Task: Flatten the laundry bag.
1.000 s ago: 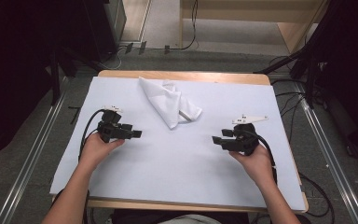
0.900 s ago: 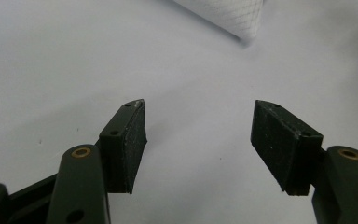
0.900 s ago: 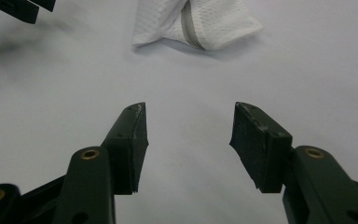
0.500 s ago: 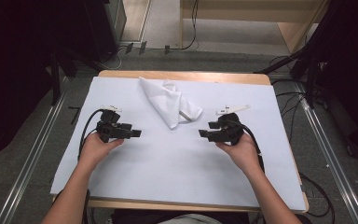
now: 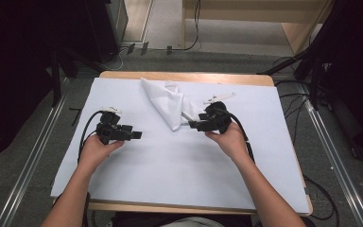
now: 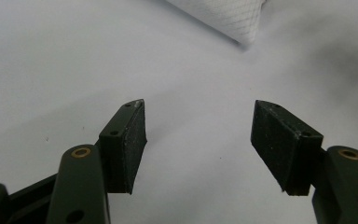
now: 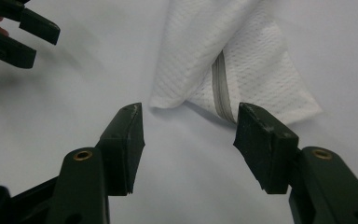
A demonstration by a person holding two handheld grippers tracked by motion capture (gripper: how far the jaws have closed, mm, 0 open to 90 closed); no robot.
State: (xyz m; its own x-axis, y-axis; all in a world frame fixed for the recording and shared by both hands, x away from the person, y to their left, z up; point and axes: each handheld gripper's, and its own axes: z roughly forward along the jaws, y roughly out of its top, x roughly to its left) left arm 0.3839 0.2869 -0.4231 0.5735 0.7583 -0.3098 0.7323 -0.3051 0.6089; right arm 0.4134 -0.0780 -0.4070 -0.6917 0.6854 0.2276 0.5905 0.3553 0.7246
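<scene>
Since the folded white cloth [image 5: 168,101] is lying untouched at the worktop's [image 5: 184,170] far middle, nothing's been done yet; right gripper [image 5: 192,124], jaws just opened wide, is nosed up to it, left gripper [image 5: 137,135] held open too.

A worktop [image 5: 264,198] covered by a white sheet [image 5: 170,170] fills the middle of the frame. A folded white cloth [image 5: 168,101] lies in the upper centre. The right gripper [image 5: 194,125], held by a hand just right of centre, points left with its tip just beside the cloth's lower edge. The left gripper [image 5: 137,135], at centre left, points right, apart from the cloth.
</scene>
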